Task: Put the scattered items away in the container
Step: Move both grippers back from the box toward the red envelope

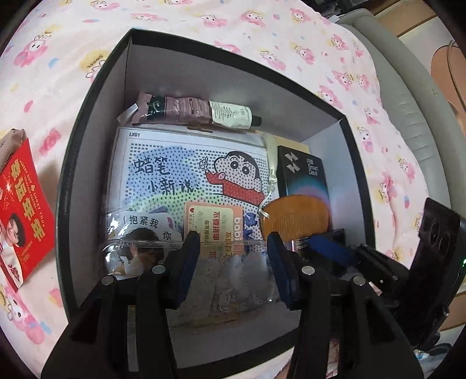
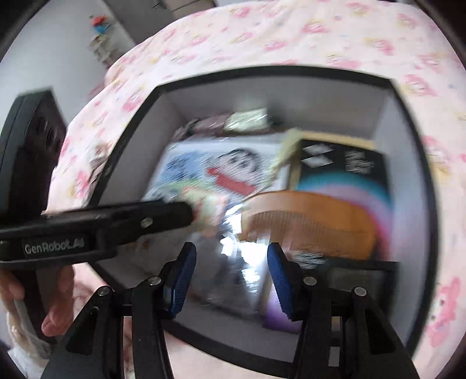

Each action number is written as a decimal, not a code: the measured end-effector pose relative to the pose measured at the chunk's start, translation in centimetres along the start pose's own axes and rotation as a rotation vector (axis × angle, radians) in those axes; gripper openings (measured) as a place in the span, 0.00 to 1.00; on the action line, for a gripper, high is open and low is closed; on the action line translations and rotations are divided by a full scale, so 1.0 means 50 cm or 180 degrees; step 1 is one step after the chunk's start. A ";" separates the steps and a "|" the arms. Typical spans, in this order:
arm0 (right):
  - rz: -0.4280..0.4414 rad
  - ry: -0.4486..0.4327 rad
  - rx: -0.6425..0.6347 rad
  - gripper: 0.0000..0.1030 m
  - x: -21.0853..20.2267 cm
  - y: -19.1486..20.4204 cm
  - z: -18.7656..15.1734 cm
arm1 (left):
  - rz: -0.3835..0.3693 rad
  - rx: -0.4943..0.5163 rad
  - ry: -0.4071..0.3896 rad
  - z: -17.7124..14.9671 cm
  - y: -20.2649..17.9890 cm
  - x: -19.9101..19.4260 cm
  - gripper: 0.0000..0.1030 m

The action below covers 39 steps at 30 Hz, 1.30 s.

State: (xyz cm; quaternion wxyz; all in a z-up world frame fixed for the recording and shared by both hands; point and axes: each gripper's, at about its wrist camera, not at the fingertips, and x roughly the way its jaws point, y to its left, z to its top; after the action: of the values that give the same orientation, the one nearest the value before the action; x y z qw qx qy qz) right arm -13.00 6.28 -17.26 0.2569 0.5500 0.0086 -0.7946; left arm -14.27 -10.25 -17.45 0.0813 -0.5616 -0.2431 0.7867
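**Both grippers hanging open over the filled black box**

The left gripper (image 1: 233,247) is pointing down into the black box (image 1: 96,96), its blue-padded fingers (image 1: 189,262) standing apart with nothing pinched between them; a clear plastic package edge (image 1: 139,245) is lying under and between them, not squeezed. The right gripper (image 2: 231,271) is hovering over the same box (image 2: 407,96), its jaws likewise parted and gripping nothing, in a view that is heavily blurred. In that view the left gripper's body is crossing in from the left, with a person's hand (image 2: 55,294) wrapping its handle.

Inside the box, a cartoon-printed sheet (image 1: 186,169) in a clear sleeve is lying flat on the floor. A hand cream tube (image 1: 198,112) is lying along the box's far wall. A dark boxed item with a rainbow glow (image 1: 305,175) is resting against the box's right wall, and a wooden comb (image 1: 294,215) is lying on its near end, just right of the left gripper's fingers. A small card with orange print (image 1: 215,221) is sitting on the sheet.

Outside the box, to its left, a red packet (image 1: 23,204) is lying on the pink cartoon-print bedsheet (image 1: 204,17).
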 end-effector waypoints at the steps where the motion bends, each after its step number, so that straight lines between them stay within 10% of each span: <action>1: -0.0052 -0.0003 0.0021 0.46 0.000 -0.005 0.000 | 0.0003 -0.0005 0.0007 0.000 0.000 0.001 0.47; 8: -0.0160 -0.0002 -0.0007 0.46 -0.004 -0.005 -0.007 | -0.0134 -0.0141 0.0162 -0.003 0.008 0.002 0.48; 20: -0.0316 -0.0487 0.0001 0.46 -0.083 -0.001 -0.007 | 0.0159 0.0525 -0.0357 -0.040 -0.092 -0.063 0.46; 39: -0.0254 -0.1062 -0.0459 0.46 -0.270 0.167 -0.133 | -0.0288 0.0434 -0.0756 -0.226 -0.088 -0.289 0.47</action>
State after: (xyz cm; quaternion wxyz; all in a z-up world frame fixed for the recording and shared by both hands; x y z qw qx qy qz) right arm -0.18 6.39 -5.77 0.2618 0.3899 0.0445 -0.8817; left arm 0.65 -8.96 -6.01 0.1253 -0.4462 -0.2221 0.8578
